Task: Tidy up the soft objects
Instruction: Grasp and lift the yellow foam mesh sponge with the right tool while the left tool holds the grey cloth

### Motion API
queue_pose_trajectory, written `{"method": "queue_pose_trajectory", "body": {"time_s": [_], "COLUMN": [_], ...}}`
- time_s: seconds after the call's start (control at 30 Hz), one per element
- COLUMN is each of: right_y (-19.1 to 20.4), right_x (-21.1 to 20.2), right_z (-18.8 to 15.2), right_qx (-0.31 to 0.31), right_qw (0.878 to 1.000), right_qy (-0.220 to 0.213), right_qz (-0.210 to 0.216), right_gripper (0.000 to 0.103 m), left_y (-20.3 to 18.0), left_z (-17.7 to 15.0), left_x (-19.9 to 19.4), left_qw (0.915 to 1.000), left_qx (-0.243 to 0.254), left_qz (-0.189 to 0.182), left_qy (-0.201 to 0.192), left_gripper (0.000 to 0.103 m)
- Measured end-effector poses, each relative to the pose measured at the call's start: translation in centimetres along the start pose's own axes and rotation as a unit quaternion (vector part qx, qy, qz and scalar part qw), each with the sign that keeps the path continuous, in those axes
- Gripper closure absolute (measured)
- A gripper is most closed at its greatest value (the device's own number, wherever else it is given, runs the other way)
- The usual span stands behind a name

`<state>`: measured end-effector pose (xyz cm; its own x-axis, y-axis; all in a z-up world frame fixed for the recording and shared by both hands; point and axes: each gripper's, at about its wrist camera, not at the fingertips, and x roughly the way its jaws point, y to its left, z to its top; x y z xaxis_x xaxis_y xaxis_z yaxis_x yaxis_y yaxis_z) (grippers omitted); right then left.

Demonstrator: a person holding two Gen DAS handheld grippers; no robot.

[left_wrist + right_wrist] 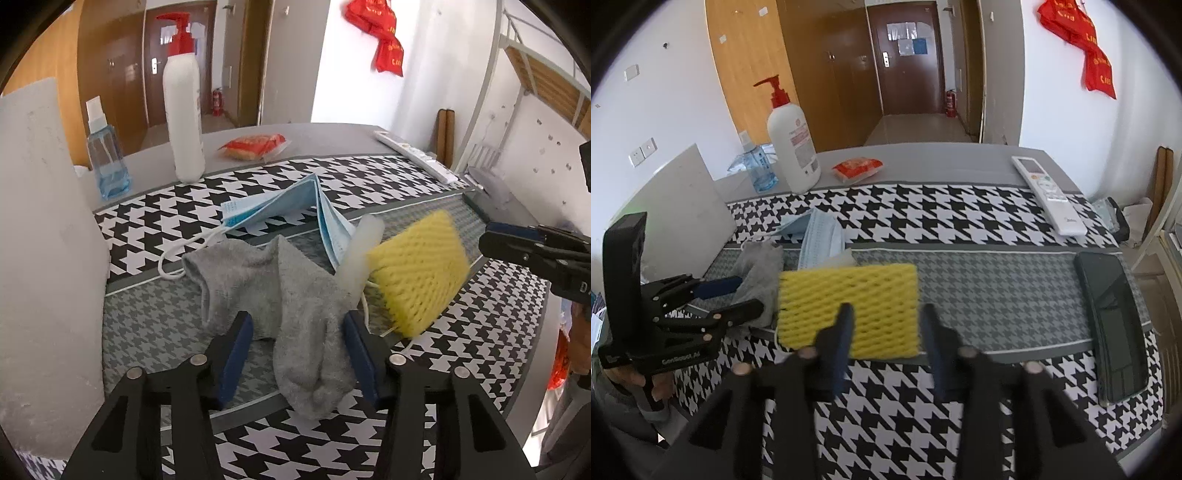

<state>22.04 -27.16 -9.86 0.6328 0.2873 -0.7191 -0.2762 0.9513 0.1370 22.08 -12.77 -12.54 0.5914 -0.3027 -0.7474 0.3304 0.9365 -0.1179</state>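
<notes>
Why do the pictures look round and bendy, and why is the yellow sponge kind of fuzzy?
Both views come through a fisheye lens, so the table edge and walls curve and the corners go black. In the left wrist view the yellow sponge is smeared by motion blur; in the right wrist view the right gripper itself looks soft, while the phone shows window glare.

The soft grey knitted sock [295, 306] is plain; the yellow foam sponge [849, 306] bears a diamond mesh texture; the folded pale blue face mask [288, 206] is pleated; the black-and-white houndstooth cloth [960, 210] carries a grey houndstooth band; the white pump bottle [183, 110] has a red top.
</notes>
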Motion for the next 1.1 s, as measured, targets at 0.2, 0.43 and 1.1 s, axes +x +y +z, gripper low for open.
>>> {"method": "queue_pose_trajectory", "body": {"time_s": [0.2,0.43,1.1], "right_y": [0.6,1.8,3.1], "right_x": [0.4,1.8,5.5], "right_z": [-0.2,-0.8,-0.7], "right_qx": [-0.013,-0.028,-0.065], "right_qw": [1.0,0.999,0.996], "right_qy": [0.004,0.02,0.053], "right_qz": [0.009,0.027,-0.006], "right_gripper": [0.057,0.044,0.036], "left_y": [-0.3,-0.3,0.7], "left_z": [0.0,-0.2,-0.3], "left_x": [0.3,0.0,-1.4], "left_qw": [1.0,0.9998,0.9986], "left_qx": [0.005,0.004,-0.019], "left_qz": [-0.004,-0.018,-0.038], "left_qy": [0.003,-0.009,-0.032], "left_gripper": [0.07,0.087,0.089]}}
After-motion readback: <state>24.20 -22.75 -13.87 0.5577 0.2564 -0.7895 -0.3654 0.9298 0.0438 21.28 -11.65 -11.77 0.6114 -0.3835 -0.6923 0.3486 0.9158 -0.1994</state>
